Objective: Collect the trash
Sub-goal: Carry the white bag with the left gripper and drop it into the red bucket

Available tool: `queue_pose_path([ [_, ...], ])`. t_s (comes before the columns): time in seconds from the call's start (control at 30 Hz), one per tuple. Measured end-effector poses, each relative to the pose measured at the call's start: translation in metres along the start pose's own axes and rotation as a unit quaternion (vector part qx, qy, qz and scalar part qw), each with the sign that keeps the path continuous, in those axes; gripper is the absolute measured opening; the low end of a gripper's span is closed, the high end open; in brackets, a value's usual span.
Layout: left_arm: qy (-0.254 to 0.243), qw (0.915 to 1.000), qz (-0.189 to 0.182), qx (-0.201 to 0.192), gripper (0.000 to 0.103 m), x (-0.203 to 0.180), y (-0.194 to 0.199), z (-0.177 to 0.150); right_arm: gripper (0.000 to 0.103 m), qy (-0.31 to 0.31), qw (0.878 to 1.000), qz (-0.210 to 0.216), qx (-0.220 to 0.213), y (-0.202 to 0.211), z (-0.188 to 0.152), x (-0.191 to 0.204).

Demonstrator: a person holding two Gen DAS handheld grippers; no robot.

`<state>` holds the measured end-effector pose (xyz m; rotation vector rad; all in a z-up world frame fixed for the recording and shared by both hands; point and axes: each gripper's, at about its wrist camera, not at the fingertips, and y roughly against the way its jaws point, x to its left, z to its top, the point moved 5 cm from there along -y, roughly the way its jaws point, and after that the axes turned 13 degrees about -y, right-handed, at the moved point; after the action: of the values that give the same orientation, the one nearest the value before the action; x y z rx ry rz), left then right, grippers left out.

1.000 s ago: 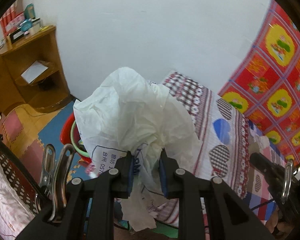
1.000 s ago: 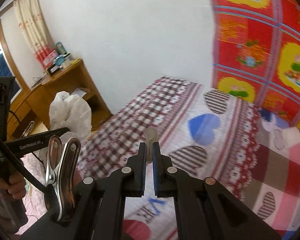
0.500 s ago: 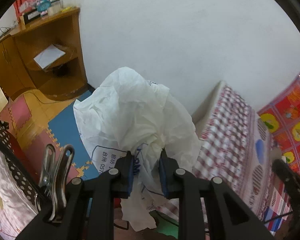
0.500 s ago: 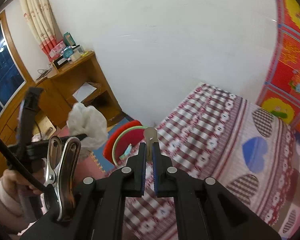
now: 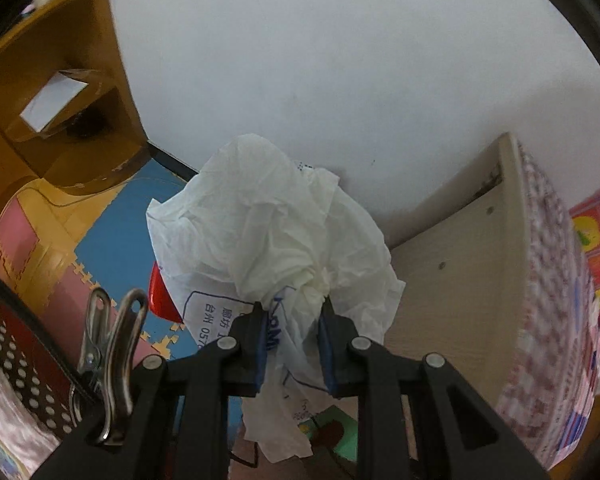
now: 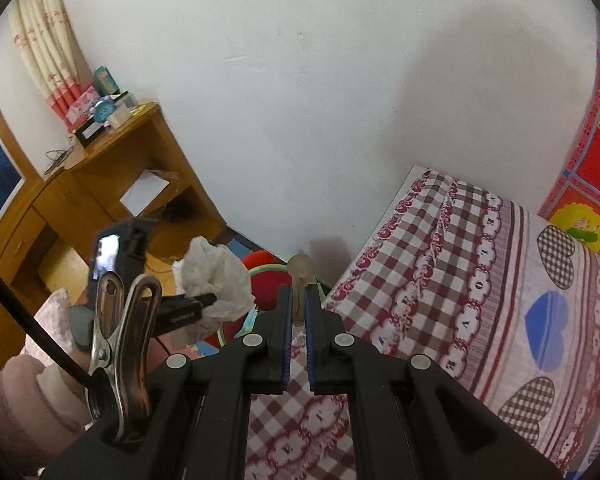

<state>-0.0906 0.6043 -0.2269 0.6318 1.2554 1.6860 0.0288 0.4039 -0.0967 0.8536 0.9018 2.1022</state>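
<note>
My left gripper (image 5: 293, 334) is clamped on a crumpled white bag (image 5: 268, 232), held over the floor mat beside the bed (image 6: 480, 280) end. My right gripper (image 6: 299, 316) pinches a small pale translucent piece (image 6: 299, 270) above the checked bedspread, near a red bin (image 6: 266, 276).

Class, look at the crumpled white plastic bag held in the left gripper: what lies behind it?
Behind the white plastic bag a red bin shows at its left edge, on the foam mats. The rest of the bin is covered.
</note>
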Motion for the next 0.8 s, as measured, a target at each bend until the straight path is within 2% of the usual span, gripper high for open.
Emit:
queue_pose_path([
  [0.37, -0.016, 0.9983, 0.002, 0.057, 0.022, 0.017, -0.080, 0.004, 0.007, -0.003, 0.999, -0.029, 0.017, -0.024, 0.004, 0.012],
  [0.63, -0.036, 0.9964, 0.005, 0.077, 0.023, 0.021, -0.115, 0.004, 0.007, 0.003, 0.999, -0.029, 0.041, -0.044, 0.000, 0.025],
  [0.8, -0.036, 0.9953, -0.015, 0.089, 0.026, 0.025, -0.125, -0.004, 0.007, 0.009, 0.998, -0.024, 0.051, -0.054, -0.003, 0.034],
])
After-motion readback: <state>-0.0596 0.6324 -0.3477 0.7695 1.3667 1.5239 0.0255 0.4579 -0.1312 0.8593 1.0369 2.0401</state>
